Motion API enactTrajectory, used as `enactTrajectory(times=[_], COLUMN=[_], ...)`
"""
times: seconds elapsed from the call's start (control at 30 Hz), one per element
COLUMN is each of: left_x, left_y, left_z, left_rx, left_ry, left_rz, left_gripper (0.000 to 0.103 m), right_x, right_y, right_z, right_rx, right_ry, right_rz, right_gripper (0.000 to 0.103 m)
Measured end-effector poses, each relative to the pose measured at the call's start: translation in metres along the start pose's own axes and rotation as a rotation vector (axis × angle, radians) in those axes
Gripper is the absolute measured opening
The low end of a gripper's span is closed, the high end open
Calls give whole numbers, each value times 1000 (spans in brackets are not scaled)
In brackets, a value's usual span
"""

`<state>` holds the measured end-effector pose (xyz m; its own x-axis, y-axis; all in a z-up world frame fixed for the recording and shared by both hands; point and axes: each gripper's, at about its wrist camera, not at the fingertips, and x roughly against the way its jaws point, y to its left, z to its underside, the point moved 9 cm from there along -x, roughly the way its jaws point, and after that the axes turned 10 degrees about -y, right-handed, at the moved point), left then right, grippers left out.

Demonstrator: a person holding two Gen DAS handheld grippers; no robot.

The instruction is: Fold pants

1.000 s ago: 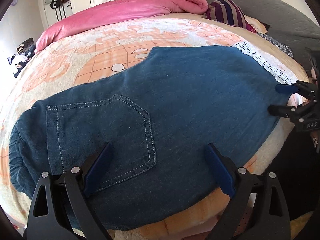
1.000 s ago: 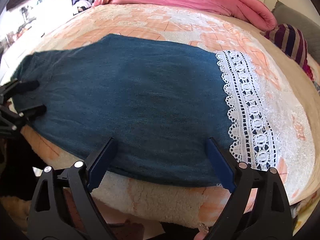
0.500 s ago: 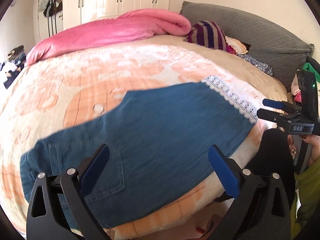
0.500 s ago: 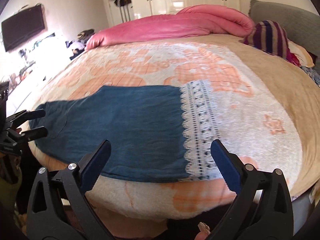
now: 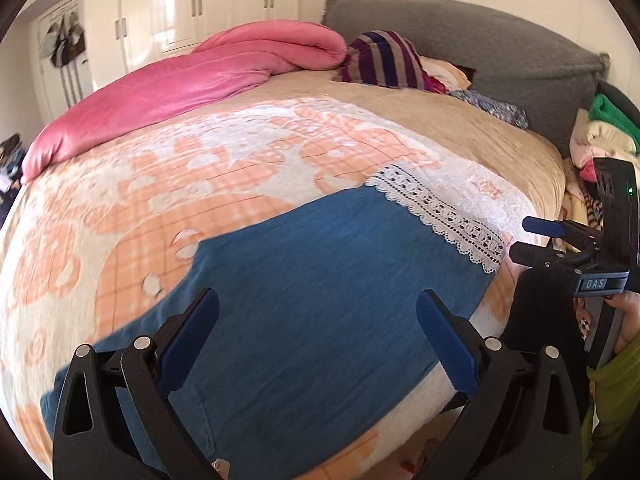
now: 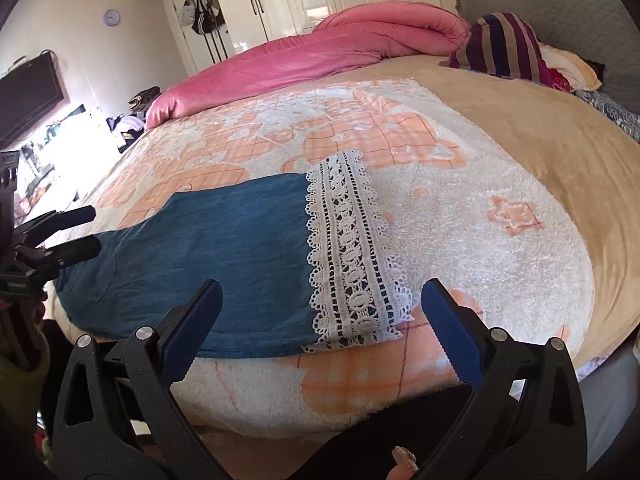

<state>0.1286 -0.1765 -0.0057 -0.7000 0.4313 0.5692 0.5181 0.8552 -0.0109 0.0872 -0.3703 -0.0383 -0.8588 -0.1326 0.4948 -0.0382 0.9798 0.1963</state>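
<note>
Both tools have pulled back from the pants. These lie lengthwise left to right along the bed's near edge; left tool nearer the waist, right tool the lace hem, both spread apart, holding nothing.

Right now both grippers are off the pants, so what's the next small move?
Probably lower the right gripper onto the lace hem of the pants and pinch it: both grippers are open, the left gripper holds nothing, and the pants lie flat, unfolded lengthwise.
</note>
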Motion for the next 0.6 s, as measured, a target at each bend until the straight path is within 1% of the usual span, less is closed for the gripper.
enactTrajectory(times=[0.1,0.27,0.43,0.6], left_x=[-15,-34,-48,-60], left_y=[-13,-27,-34,-35], left_z=[-7,-14,-16,-14], left_rx=[-34,-68,-59,-55], left_ry=[16,28,47,68], left_rz=[23,36,64,71], left_gripper=[99,99,99,99], right_x=[-1,-6,-12,-17], right_y=[-4,-8,-13,-20], right_z=[2,7,11,15], right_rx=[-25,-50,-78,-123], right_ry=[3,21,32,41], right_rz=[-2,-4,2,5], right_gripper=[94,94,94,94])
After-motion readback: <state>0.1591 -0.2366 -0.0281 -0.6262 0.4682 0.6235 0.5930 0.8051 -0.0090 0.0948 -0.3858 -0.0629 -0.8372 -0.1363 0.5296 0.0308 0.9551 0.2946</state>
